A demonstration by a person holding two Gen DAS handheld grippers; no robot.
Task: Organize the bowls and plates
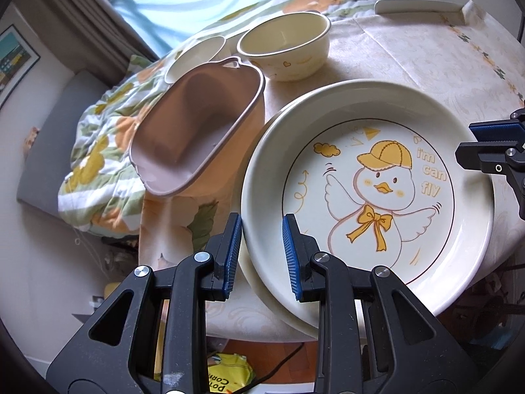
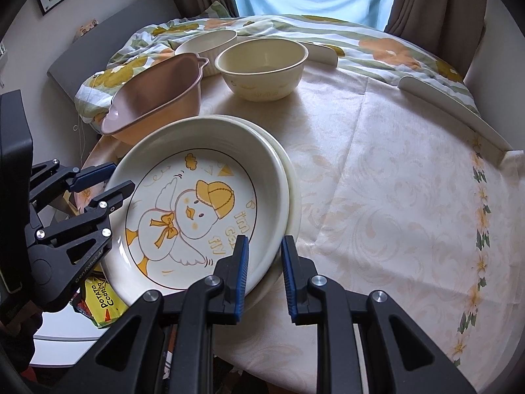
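Both claws are narrowed onto opposite rims of the glossy cream ceramic plate with a yellow-capped duck print (image 1: 367, 197): left claw (image 1: 262, 256), right claw (image 2: 264, 275). It seemingly rests on another plate on the cloth-covered bench (image 2: 393, 197).

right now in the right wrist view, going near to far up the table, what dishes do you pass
duck plate held at its rim by both tongs → pink dish → cream bowl → white ribbed bowl
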